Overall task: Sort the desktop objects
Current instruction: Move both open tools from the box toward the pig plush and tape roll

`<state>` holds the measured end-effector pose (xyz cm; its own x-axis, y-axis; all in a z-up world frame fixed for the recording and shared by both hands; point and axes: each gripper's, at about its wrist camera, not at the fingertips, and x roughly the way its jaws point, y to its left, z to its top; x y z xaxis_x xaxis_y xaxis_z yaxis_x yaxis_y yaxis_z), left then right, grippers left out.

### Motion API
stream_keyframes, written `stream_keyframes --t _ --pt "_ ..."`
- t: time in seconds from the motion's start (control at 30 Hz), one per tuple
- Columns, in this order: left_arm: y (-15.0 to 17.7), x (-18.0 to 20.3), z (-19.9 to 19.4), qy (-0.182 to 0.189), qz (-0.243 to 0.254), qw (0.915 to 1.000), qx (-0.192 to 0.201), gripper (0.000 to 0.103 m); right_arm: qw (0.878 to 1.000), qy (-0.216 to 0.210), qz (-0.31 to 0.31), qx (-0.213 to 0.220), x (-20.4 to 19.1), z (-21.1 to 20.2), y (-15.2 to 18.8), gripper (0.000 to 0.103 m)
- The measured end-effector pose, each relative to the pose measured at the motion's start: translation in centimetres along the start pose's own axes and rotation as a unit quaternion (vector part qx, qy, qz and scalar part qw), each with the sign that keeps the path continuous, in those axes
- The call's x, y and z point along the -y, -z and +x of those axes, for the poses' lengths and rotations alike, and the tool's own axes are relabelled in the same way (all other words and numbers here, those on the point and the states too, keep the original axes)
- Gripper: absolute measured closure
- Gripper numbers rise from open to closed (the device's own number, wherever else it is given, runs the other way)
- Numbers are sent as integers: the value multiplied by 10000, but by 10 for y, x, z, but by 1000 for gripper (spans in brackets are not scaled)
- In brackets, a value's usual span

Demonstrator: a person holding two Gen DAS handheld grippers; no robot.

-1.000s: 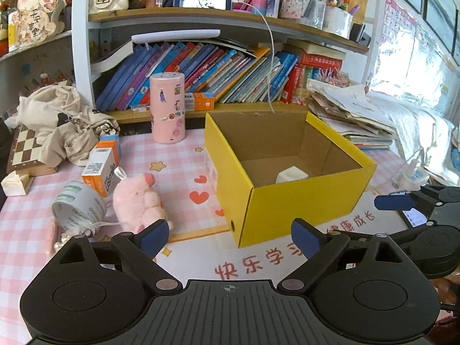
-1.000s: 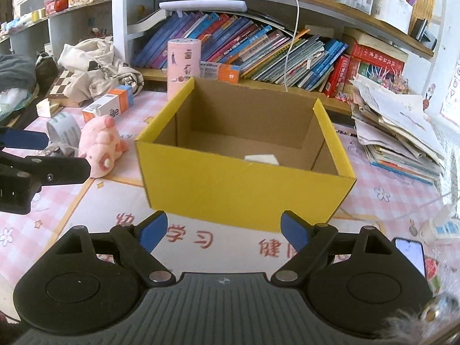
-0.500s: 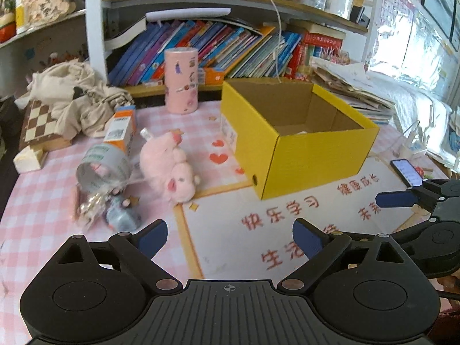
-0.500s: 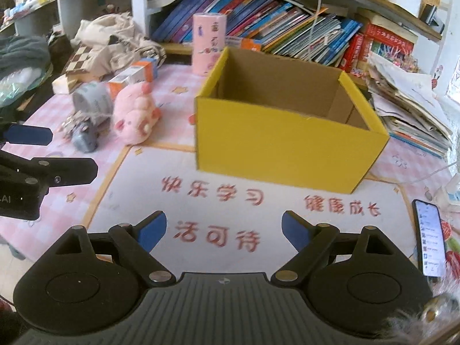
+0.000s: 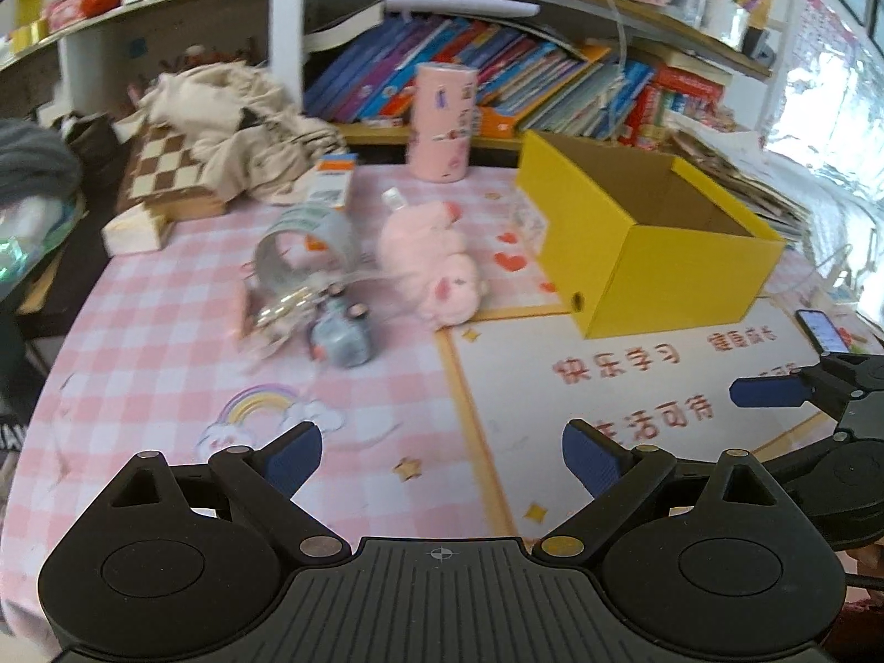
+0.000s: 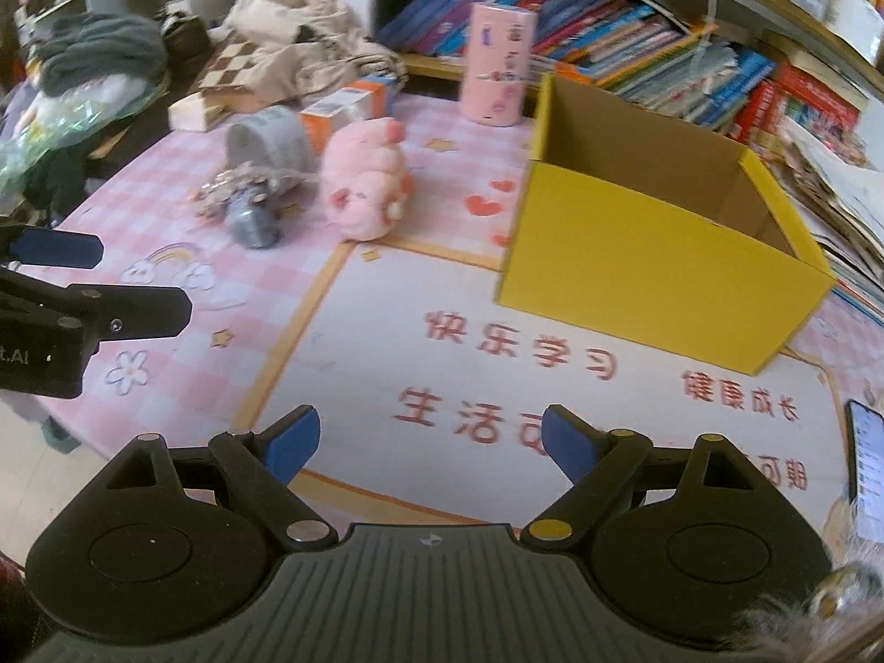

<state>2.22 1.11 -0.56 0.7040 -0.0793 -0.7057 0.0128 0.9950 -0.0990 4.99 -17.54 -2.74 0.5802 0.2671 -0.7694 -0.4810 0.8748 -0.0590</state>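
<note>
Left wrist view had your left gripper (image 5: 442,456) with its jaws spread wide and nothing between them, just pink checked cloth (image 5: 166,342) under the tips. Ahead of the left finger sat the little pile you've got to sort: a grey toy (image 5: 340,334) nearest, a shiny tangle (image 5: 282,306) touching it on the far side, and a tape roll (image 5: 301,243) just behind that. The pink plush (image 5: 436,265) lay ahead between the fingers, a bit toward the left one, on its side. An orange carton (image 5: 331,182) was beyond the tape, and the pink tube (image 5: 442,121) stood upright further back by the bookshelf (image 5: 525,66).

Off ahead of the right finger was the yellow box (image 5: 663,276), open at the top, with its near corner on the white mat (image 5: 608,387). I couldn't see its floor from there, so no idea what was in it.

Right wrist view, same deal: your right gripper (image 6: 428,445) was released, jaws well apart, empty, hanging over the mat's red lettering. The box (image 6: 635,271) was ahead of its right finger, the plush (image 6: 367,188) and grey toy (image 6: 254,221) ahead and out past its left finger. A phone (image 6: 867,469) lay at the far right edge, beside the right finger. Your left gripper poked in from the left edge, well apart from everything.
</note>
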Motion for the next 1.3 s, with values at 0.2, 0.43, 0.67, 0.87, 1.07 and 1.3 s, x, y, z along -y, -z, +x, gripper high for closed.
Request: stream_keyframes --t 0.2,0.43,0.67,0.87,1.07,1.3 --pt "7 -18 -5 -161 -213 9996 -25 7 9994 -202 -269 -83 -20 6 -4 16" --pt "11 -32 -10 -283 -399 9988 21 7 9981 -307 -518 -115 -35 11 -9 16" --pt "12 -40 -11 -345 -479 9982 68 7 9978 -321 -573 -62 -41 12 -12 16" --pt "14 -45 -14 -406 -469 9980 128 7 9979 -325 -564 -33 -46 11 -14 16" --pt "20 -41 -14 -363 -335 9988 55 7 9974 -358 -621 -63 -54 9 -12 16" --pt "19 -44 -9 -382 -358 9986 41 7 9955 -483 -810 -108 -60 17 -16 16"
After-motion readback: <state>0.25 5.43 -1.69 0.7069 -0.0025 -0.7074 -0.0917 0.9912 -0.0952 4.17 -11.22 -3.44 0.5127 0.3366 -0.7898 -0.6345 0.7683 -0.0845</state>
